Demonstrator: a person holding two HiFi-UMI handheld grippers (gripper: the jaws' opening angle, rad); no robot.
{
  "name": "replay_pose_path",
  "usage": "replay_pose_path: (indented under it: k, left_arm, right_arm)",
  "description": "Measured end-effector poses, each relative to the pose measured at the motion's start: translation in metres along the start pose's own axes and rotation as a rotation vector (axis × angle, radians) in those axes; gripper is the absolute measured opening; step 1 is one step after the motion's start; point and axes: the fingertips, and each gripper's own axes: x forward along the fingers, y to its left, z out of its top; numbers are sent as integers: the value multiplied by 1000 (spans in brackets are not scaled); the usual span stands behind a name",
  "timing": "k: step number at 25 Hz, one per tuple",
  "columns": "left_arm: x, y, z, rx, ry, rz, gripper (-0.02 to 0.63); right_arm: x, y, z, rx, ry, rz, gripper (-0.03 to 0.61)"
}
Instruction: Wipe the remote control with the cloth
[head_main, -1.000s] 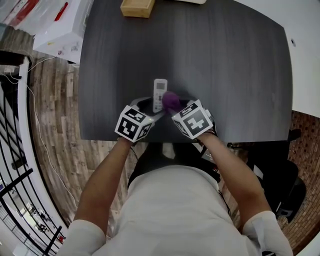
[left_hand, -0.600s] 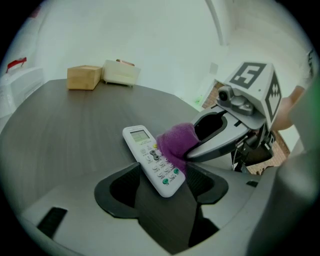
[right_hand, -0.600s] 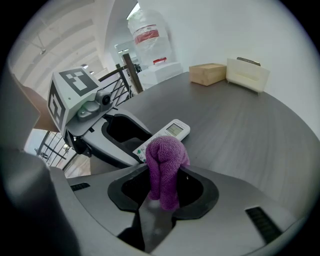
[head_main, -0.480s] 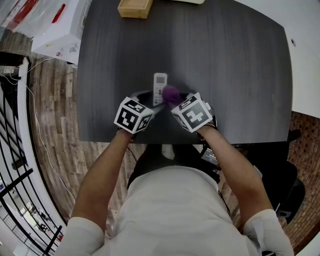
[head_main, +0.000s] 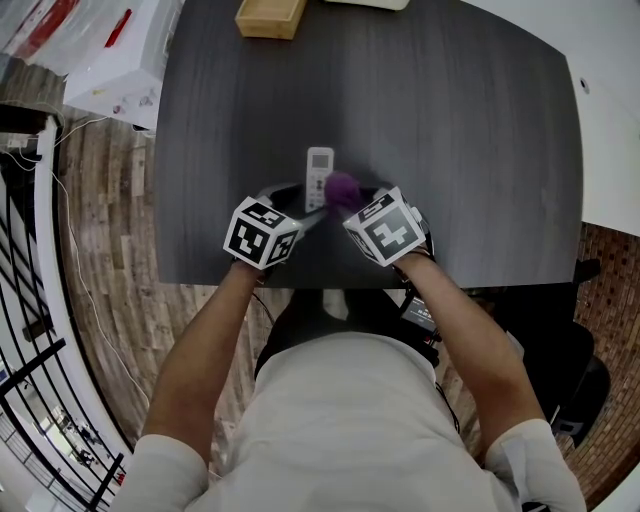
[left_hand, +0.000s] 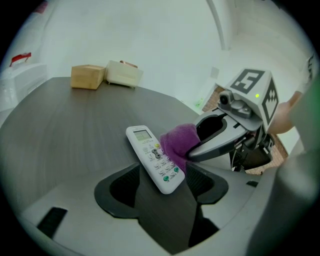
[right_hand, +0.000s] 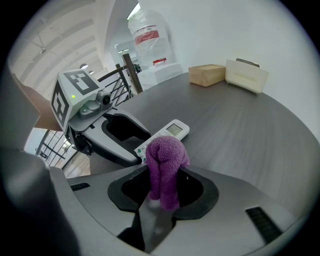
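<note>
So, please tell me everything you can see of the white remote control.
The remote control is slim, white, plastic-looking, with a small screen at its far end and rows of buttons below, some green. It lies flat, face up, on the dark table. The purple cloth, held in the right gripper, touches its right side. Its near end sits between the jaws of the left gripper; whether they clamp it is unclear.

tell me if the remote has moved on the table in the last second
Yes, slightly: the remote, held in the left claw, has slid away from the table's near edge, toward the wooden box.
</note>
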Motion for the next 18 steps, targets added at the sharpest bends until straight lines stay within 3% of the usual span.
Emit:
replay_pose_path:
  k: [18]
  left_arm:
    - [-46, -2, -5, -70, -110, 35, 290]
  right_arm:
    - [-33, -15, -6, 53, -61, -74, 137]
